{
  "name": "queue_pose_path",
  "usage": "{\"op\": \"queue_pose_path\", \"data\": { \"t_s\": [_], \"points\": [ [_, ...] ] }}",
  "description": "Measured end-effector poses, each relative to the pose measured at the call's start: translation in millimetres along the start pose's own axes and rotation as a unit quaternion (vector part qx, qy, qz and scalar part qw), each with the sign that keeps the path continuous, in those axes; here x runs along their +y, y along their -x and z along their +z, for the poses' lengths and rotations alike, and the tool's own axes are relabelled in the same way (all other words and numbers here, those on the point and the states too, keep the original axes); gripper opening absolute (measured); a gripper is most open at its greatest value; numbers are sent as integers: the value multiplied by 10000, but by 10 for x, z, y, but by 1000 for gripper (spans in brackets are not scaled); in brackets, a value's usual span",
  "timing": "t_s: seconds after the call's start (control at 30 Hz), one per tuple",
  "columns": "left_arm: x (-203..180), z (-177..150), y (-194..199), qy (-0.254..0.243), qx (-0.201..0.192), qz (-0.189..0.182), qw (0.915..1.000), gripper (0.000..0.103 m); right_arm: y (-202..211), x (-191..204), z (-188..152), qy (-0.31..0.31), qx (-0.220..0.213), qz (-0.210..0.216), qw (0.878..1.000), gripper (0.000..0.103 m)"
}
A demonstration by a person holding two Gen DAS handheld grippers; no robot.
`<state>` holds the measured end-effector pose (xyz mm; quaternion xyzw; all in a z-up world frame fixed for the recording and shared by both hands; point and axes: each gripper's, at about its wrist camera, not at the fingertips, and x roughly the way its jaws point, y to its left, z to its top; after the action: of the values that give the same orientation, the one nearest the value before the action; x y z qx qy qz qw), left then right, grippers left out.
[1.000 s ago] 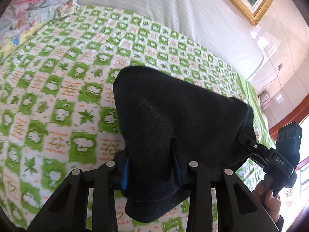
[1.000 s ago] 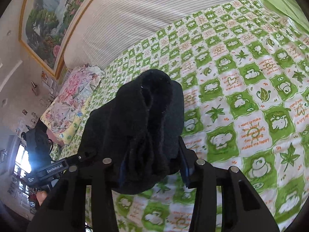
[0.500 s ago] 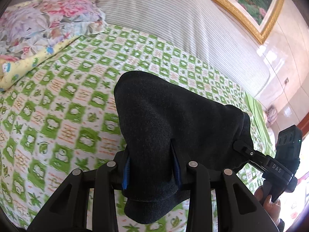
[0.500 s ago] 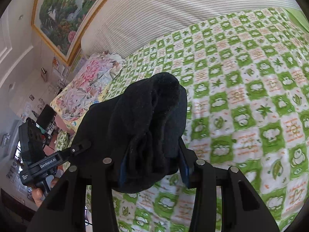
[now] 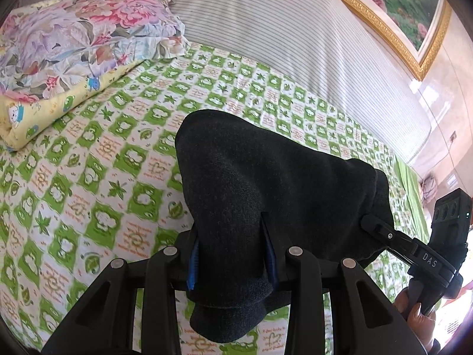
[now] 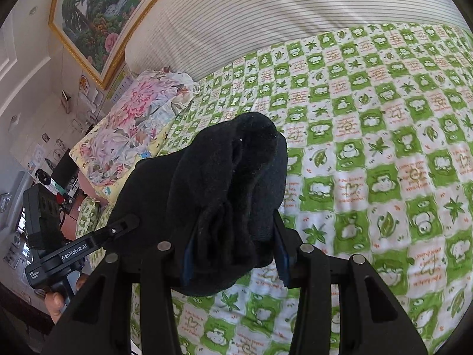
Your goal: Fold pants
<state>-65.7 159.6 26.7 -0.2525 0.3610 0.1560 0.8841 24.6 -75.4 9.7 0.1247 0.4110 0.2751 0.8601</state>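
Left wrist view: left claw is clamped on a thick fold of the dark pants, blue pads pressing the cloth from both sides; a rounded end of the fabric hangs below the fingers toward the camera. The rest of the pants rises ahead of the claw and stretches off to its right, held clear above the bed with its green-and-white checked sheet. At the right end of that span the right claw grips the cloth, a hand on its handle. Floral pillow lies far ahead-left of the claw; framed painting on the wall ahead-right. Right wrist view: right claw pinches a bunched, layered wad of the pants, which mounds up ahead of the fingers and runs left to the left claw. Checked sheet fills the area ahead and right.
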Motion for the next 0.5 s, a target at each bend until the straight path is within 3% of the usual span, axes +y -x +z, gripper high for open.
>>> {"op": "queue_pose_path", "data": {
  "t_s": [0.5],
  "points": [
    [43, 277, -177, -64, -96, 281, 9995, 35, -281, 46, 278, 9, 19, 69, 10000, 45]
  ]
}}
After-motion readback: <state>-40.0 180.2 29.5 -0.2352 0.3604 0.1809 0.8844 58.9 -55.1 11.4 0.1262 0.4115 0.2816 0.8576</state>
